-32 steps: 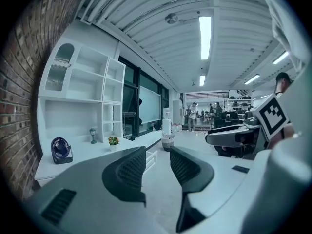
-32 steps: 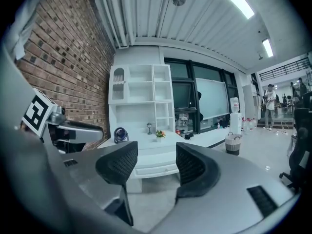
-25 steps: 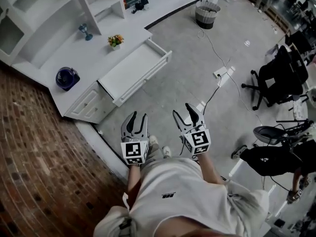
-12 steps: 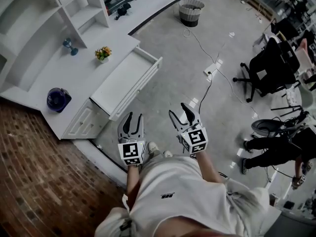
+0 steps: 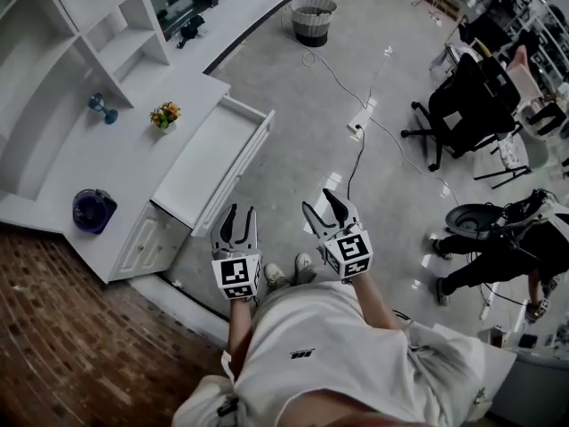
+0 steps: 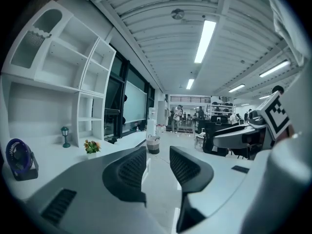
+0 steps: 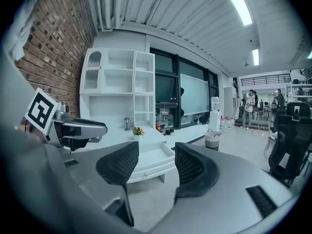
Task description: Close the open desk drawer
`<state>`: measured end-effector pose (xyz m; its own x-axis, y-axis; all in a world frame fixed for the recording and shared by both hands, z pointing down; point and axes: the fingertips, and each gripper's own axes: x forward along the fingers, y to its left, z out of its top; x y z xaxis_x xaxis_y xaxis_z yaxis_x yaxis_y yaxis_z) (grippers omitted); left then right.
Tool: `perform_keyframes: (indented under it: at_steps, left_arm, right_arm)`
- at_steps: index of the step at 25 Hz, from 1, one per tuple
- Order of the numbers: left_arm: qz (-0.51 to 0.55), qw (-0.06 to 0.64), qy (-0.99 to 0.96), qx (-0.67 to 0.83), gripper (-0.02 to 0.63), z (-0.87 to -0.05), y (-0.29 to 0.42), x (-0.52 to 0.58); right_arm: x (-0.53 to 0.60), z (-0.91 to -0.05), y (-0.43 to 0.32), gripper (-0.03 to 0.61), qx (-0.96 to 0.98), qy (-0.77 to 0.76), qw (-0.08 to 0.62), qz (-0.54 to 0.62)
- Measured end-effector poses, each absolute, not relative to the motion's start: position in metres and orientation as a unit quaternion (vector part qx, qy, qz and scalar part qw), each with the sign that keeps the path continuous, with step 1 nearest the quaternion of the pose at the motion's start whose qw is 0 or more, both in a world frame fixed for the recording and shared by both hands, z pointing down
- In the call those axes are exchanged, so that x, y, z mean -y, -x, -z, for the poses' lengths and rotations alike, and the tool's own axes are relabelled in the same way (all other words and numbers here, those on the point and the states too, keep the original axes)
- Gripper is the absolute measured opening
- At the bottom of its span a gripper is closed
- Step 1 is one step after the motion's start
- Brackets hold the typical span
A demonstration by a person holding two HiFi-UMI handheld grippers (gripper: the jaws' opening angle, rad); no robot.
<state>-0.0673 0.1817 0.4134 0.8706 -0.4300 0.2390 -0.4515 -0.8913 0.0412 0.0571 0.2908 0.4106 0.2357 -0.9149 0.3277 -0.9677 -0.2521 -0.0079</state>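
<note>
White drawer (image 5: 213, 169) is still standing open as I am shifting beside it, left gripper (image 5: 240, 213) and right gripper (image 5: 319, 202) hanging well short, fingers parted and empty.

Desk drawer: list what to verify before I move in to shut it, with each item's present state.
1. Drawer pulled out of the desk: ok, it stands open.
2. Nothing sticking up out of the drawer: ok, it looks empty.
3. Left tool free: ok, jaws apart, nothing between.
4. Right tool free: ok, jaws apart, nothing between.
5. A tool touching the drawer front: not ok, both hang apart from it.
</note>
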Motion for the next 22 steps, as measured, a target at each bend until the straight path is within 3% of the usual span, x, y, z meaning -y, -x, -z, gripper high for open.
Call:
perform_keyframes:
  at_steps: [11,22]
  left_arm:
    - [-0.121,0.061,-0.960,0.244,0.160,-0.428,0.043,-0.152]
    - [-0.129,0.065,-0.951,0.274,0.155,-0.427,-0.036,-0.117]
  right_arm:
    - [-0.252,-0.419,-0.084,0.233,0.621,-0.764,0.101,-0.141]
    - [-0.210,-0.416,-0.174,0.229,0.644,-0.746,0.099,-0.140]
